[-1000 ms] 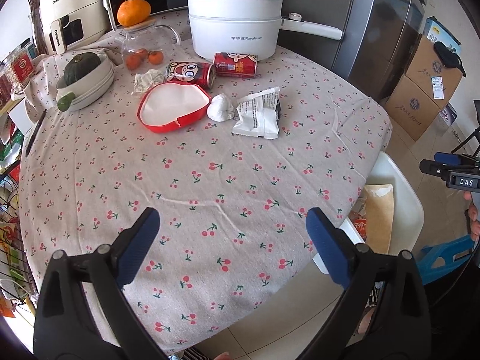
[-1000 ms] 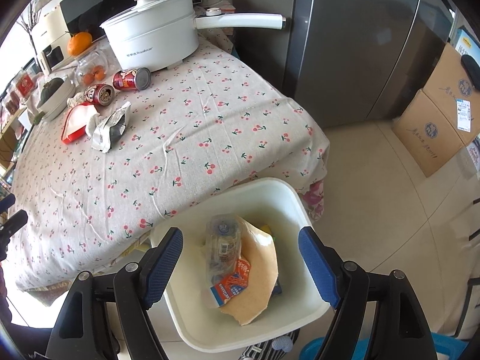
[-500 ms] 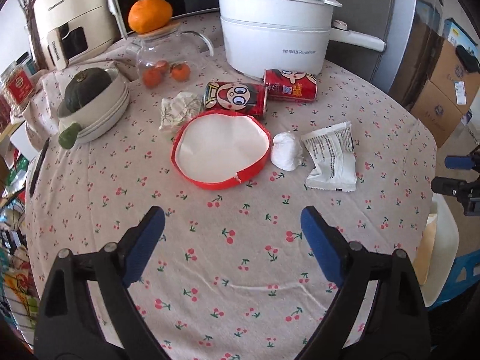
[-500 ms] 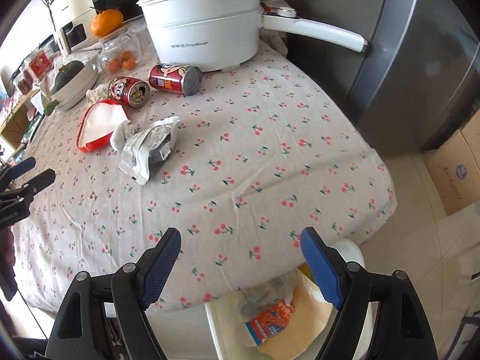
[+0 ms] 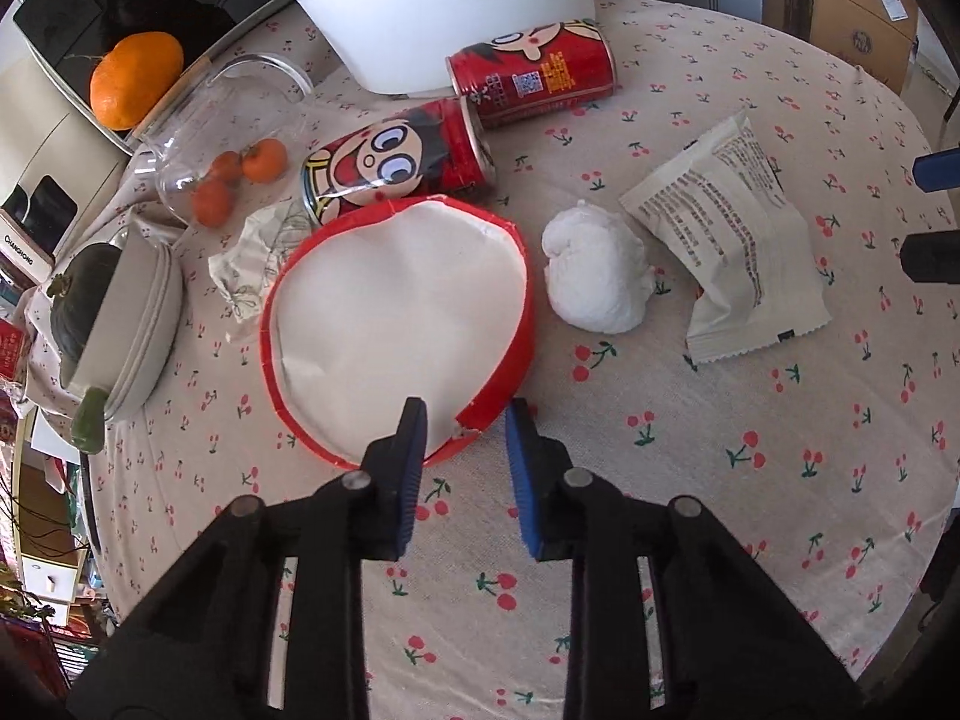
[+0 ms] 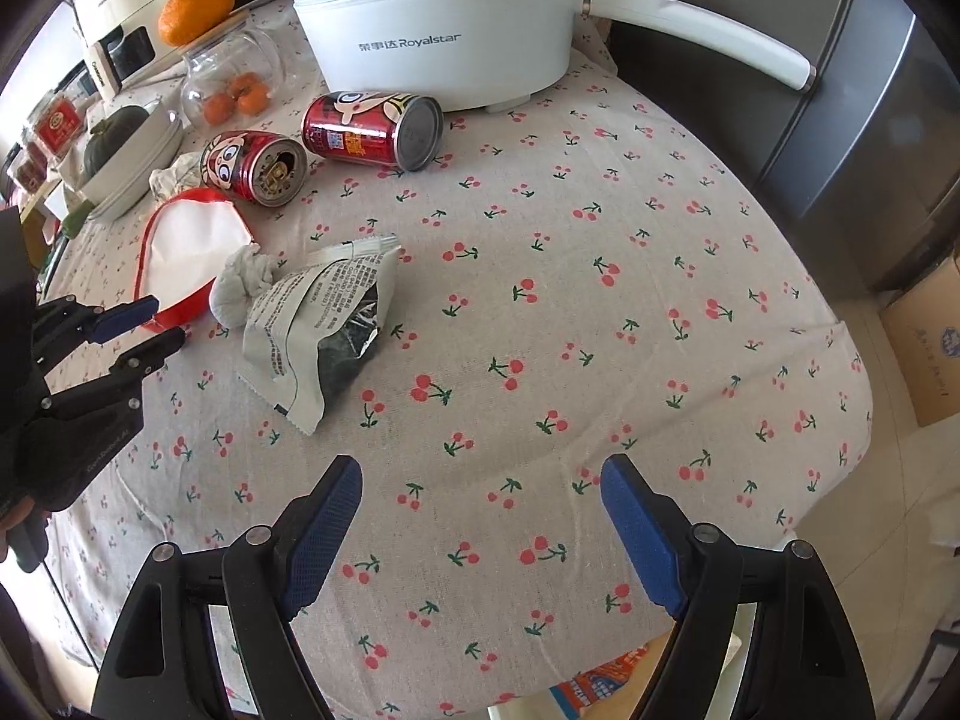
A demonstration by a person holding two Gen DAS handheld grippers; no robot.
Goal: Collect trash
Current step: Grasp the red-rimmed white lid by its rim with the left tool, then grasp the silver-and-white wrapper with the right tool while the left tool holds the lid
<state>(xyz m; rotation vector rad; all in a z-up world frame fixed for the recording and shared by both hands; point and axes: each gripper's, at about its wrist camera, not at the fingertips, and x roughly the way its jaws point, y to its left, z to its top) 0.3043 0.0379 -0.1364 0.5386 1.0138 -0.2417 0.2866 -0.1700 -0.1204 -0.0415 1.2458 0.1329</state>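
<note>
We see the left gripper (image 5: pixel 465 429) low over the near rim of the red paper bowl (image 5: pixel 396 324), one finger inside the rim by the tear, the other outside; jaws closing on the rim, pads not clearly pressing yet. The bowl is squashed, white inside, and sits on the cherry-print tablecloth (image 5: pixel 720 480). Just right of it is a white tissue wad (image 5: pixel 594 267), touching or nearly touching the bowl. Right of that is a snack wrapper (image 5: pixel 729 246), flat in the left view, torn open with dark contents in the right view. Far side of the bowl: a cartoon can (image 5: pixel 399 162) on its side, touching the bowl rim, and a second red can (image 5: pixel 534 81) behind it by the white Royalstar pot (image 5: pixel 432 6). A crumpled paper scrap (image 5: pixel 252 252) lies left of the bowl. Far left is a glass jar (image 5: pixel 222 144) with small oranges.

The right gripper (image 6: pixel 480 534) hangs over bare cloth near the table edge, jaws wide apart, nothing between them, with the wrapper well to its far left.
</note>
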